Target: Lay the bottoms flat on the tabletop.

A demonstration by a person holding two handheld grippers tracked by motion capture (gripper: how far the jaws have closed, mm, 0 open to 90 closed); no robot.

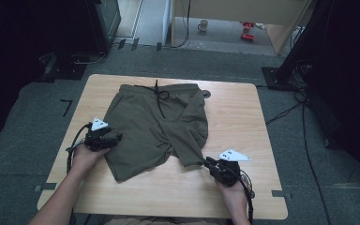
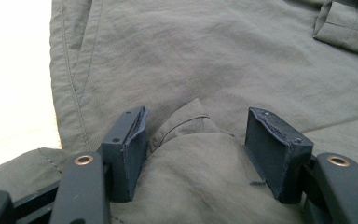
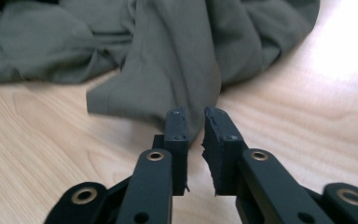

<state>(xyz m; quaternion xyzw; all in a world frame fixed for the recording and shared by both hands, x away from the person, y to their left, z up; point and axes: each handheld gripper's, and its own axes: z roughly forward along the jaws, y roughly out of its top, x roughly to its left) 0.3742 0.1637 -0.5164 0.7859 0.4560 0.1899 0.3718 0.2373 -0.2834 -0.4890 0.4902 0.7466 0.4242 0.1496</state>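
From above, the olive shorts lie spread on my worktop, waistband and black drawstring at the far side. My left gripper sits on the left leg; my right gripper is at the hem of the right leg. The left gripper view adds that those jaws stand apart around a raised fold, pads not pressing it. The right gripper view shows a narrow gap, the hem tip just at the pads, not clamped.
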